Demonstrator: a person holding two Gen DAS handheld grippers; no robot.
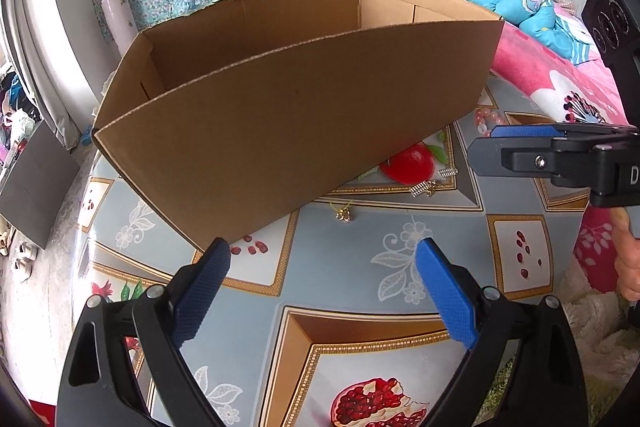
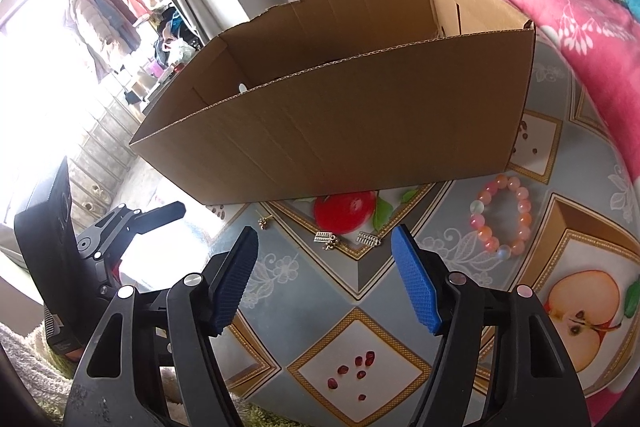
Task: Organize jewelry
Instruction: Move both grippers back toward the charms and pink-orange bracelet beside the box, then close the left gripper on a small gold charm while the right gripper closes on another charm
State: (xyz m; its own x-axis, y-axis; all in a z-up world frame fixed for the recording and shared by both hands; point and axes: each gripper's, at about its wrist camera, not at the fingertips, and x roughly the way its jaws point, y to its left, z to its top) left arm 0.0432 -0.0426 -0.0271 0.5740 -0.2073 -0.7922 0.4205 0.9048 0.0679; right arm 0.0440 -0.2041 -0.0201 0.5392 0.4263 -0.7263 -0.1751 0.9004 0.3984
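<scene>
A worktop under a fruit-print cloth is carrying an open cardboard box, which is taking up most of both views. In front of the box, jewelry is lying on the cloth: a pink bead bracelet to the right, two small silver charms side by side near the printed red fruit, and a small gold earring further left, all apart from one another. The left tongs are hovering spread over bare cloth, holding nothing. The right tongs are also standing spread and empty, just short of the silver charms.
</scene>
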